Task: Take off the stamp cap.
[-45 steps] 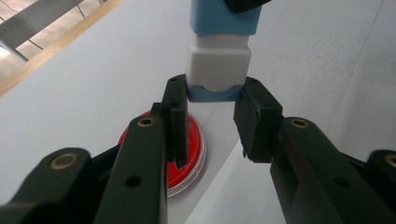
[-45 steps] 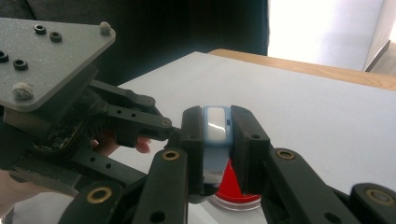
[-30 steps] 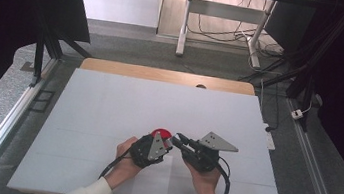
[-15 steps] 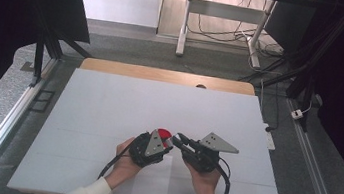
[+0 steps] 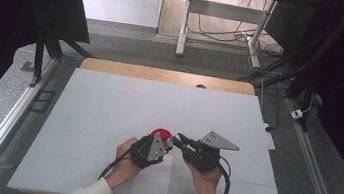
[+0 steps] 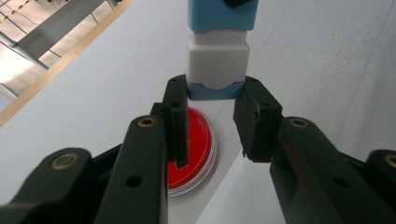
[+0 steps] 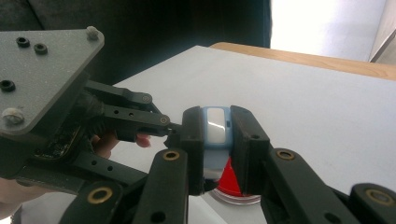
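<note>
A: White table (image 5: 109,99), dark curtains around it, cables on the floor at the back. Nearest the camera, two hands come in from the bottom edge, sleeves cut off.

B: What are the tongs doing?

A: Left gripper (image 6: 212,119) is clamped on the light blue end of a blue and white block (image 6: 217,60). Right gripper (image 7: 215,140) pinches the other end of it. So the block hangs between them, just above the table's near middle.

B: And the red thing?

A: A red dish (image 6: 196,149) with a clear rim, flat on the table right under the block. Half hidden by the jaws, can't tell if anything's in it.
</note>
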Available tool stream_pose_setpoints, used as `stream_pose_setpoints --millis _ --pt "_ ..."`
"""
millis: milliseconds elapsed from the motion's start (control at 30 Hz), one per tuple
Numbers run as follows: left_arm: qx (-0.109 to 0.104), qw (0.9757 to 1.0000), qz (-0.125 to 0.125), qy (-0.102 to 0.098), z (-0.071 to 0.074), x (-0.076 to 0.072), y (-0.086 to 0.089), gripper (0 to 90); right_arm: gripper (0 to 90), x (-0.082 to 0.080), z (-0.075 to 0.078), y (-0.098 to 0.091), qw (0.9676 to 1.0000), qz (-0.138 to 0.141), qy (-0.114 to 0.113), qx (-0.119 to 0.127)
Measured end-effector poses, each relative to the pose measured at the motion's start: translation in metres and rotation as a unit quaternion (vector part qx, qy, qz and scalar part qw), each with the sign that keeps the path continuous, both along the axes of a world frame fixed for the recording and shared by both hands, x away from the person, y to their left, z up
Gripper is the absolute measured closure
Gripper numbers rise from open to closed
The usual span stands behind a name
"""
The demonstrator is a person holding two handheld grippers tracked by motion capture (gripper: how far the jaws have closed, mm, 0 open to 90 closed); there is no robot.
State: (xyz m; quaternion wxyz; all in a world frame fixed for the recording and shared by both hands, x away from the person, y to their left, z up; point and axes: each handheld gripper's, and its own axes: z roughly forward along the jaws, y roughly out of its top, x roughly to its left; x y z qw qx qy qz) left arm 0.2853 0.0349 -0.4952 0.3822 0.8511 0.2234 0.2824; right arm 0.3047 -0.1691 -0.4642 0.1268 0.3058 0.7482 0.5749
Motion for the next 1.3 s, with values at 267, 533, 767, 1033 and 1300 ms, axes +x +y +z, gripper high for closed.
stream_pose_setpoints --millis 267,533,767,1033,1300 --pt "-0.035 0.9989 0.001 0.032 0.000 0.003 0.003 66.3 75.6 -0.002 -0.001 0.001 1.0000 -0.007 -0.004 0.000" --pt "-0.024 0.9988 0.018 0.038 -0.007 0.007 0.009 66.5 75.7 -0.005 0.004 -0.004 0.9994 -0.020 -0.027 0.004" --pt "-0.027 0.9992 0.005 0.029 -0.007 0.006 0.011 66.4 75.7 0.001 0.011 -0.016 0.9994 -0.022 -0.018 0.020" --pt "-0.039 0.9986 0.004 0.034 -0.004 0.006 0.018 66.2 75.6 0.001 0.010 -0.014 0.9996 -0.014 -0.018 0.018" --pt "-0.054 0.9976 0.014 0.041 0.000 0.004 0.032 66.2 75.5 0.002 0.009 -0.016 0.9996 -0.011 -0.015 0.021"
